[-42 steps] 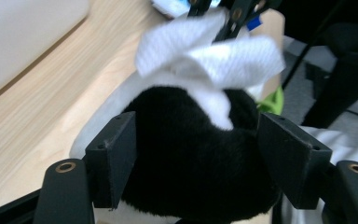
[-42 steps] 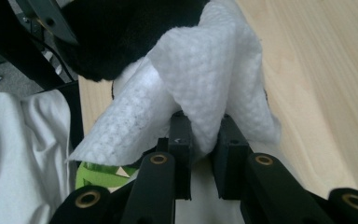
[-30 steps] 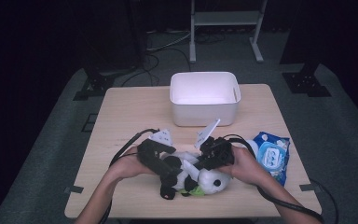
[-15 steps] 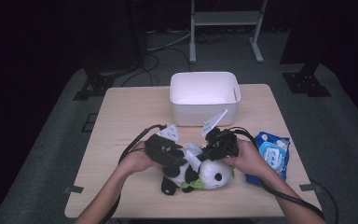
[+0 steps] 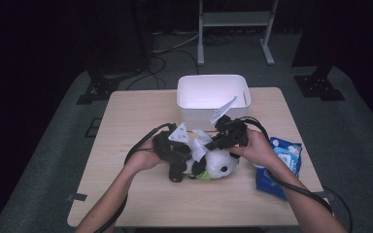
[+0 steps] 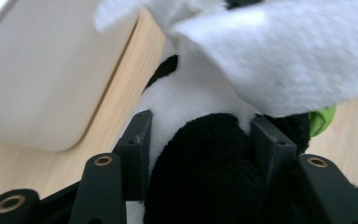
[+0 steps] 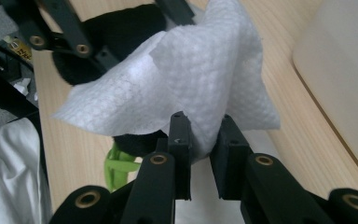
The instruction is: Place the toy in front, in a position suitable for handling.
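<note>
A black-and-white panda plush (image 5: 213,166) lies on the wooden table (image 5: 141,111) with a green ribbon (image 7: 117,164) at its neck. My left gripper (image 6: 203,140) has just been closing and now squeezes a black limb of the panda (image 6: 209,172) between both jaws. It sits at the panda's left end (image 5: 175,151) in the high view. My right gripper (image 7: 205,135) is shut on a white wipe (image 7: 186,79), holding it just above the panda (image 5: 226,138). The wipe (image 6: 284,60) hangs over the plush.
A white open box (image 5: 212,97) stands at the table's far middle, close behind both grippers. A blue pack of wipes (image 5: 280,165) lies at the right edge. Cables trail from both grippers toward the person. Bare table lies to the left and front.
The right gripper has lifted and drawn toward the box with the wipe. The panda and the left gripper have shifted a little toward the box too.
</note>
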`<state>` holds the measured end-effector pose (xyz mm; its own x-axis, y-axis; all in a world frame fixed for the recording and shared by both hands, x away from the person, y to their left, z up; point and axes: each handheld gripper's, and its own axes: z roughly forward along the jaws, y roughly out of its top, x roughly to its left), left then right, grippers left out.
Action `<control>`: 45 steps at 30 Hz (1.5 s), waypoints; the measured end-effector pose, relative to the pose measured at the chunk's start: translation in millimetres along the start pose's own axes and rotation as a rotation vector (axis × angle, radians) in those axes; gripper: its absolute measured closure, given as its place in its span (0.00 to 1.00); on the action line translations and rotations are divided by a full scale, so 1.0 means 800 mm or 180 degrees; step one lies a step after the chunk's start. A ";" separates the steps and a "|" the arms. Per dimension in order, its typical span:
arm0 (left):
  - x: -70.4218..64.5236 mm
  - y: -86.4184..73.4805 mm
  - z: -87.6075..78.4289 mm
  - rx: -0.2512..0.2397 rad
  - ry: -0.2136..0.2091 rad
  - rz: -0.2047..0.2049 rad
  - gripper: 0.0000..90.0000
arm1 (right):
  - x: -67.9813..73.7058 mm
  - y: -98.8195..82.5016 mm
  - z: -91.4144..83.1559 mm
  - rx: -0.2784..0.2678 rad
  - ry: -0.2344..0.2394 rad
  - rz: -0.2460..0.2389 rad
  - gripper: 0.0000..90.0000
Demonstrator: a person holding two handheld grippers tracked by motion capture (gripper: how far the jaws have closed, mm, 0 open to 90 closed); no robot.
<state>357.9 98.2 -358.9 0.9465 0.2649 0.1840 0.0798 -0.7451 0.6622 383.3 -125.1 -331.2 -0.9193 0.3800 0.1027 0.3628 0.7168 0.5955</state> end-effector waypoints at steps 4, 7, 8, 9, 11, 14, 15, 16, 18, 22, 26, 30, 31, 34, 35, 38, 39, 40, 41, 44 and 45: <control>-0.007 -0.010 -0.005 -0.0110 -0.0060 -0.0117 0.46 | 0.006 -0.004 0.013 0.0033 0.0075 -0.0009 0.87; -0.009 -0.011 -0.010 -0.0161 -0.0127 -0.0180 0.41 | 0.012 -0.006 0.019 0.0104 0.0123 -0.0030 0.87; -0.010 -0.012 -0.013 -0.0201 -0.0167 -0.0224 0.39 | 0.015 -0.007 0.020 0.0124 0.0124 -0.0033 0.87; -0.010 -0.013 -0.015 -0.0282 -0.0239 -0.0288 0.37 | 0.018 -0.008 0.022 0.0154 0.0135 -0.0053 0.87; -0.007 -0.016 -0.026 -0.0450 -0.0267 -0.0545 0.30 | 0.026 -0.011 0.024 0.0228 0.0128 -0.0080 0.87; -0.007 -0.021 -0.033 -0.0490 -0.0230 -0.0590 0.30 | 0.028 -0.015 0.023 0.0210 0.0140 -0.0077 0.87; -0.006 -0.023 -0.033 -0.0484 -0.0207 -0.0599 0.29 | 0.028 -0.019 0.023 0.0182 0.0155 -0.0070 0.87; -0.006 -0.027 -0.034 -0.0463 -0.0222 -0.0619 0.27 | 0.028 -0.021 0.023 0.0170 0.0173 -0.0071 0.87; -0.007 -0.031 -0.033 -0.0498 -0.0273 -0.0667 0.25 | 0.030 -0.027 0.022 0.0135 0.0228 -0.0055 0.87; -0.014 -0.037 -0.028 -0.0527 -0.0379 -0.0695 0.25 | 0.037 -0.031 0.022 0.0162 0.0253 -0.0094 0.87; -0.024 -0.040 -0.027 -0.0545 -0.0318 -0.0621 0.30 | 0.047 -0.028 0.019 0.0180 0.0206 -0.0166 0.87; -0.029 -0.047 -0.024 -0.0639 -0.0322 -0.0609 0.30 | 0.051 -0.021 0.018 0.0132 0.0181 -0.0225 0.87; -0.030 -0.049 -0.024 -0.0650 -0.0332 -0.0625 0.30 | 0.053 -0.018 0.019 0.0107 0.0179 -0.0209 0.87; -0.032 -0.052 -0.023 -0.0690 -0.0343 -0.0612 0.31 | 0.054 -0.009 0.020 0.0062 0.0197 -0.0231 0.87; -0.033 -0.052 -0.024 -0.0680 -0.0352 -0.0600 0.31 | 0.054 -0.006 0.020 0.0047 0.0198 -0.0243 0.87; -0.036 -0.051 -0.026 -0.0643 -0.0337 -0.0538 0.31 | 0.055 0.002 0.020 0.0069 0.0195 -0.0310 0.87; -0.037 -0.051 -0.026 -0.0647 -0.0341 -0.0541 0.31 | 0.055 0.001 0.020 0.0079 0.0189 -0.0320 0.87; -0.039 -0.051 -0.026 -0.0634 -0.0341 -0.0513 0.31 | 0.055 0.000 0.018 0.0092 0.0162 -0.0324 0.87; -0.040 -0.051 -0.027 -0.0635 -0.0342 -0.0497 0.31 | 0.054 -0.002 0.017 0.0116 0.0119 -0.0322 0.87; -0.041 -0.050 -0.028 -0.0604 -0.0351 -0.0460 0.30 | 0.050 -0.009 0.013 0.0146 0.0064 -0.0288 0.87; -0.042 -0.050 -0.029 -0.0593 -0.0362 -0.0454 0.30 | 0.048 -0.013 0.011 0.0176 0.0017 -0.0290 0.86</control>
<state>315.7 133.4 -374.4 0.9598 0.2808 0.0034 0.1659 -0.5768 0.7999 345.8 -112.8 -340.7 -0.9495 0.3089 0.0544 0.2855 0.7794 0.5577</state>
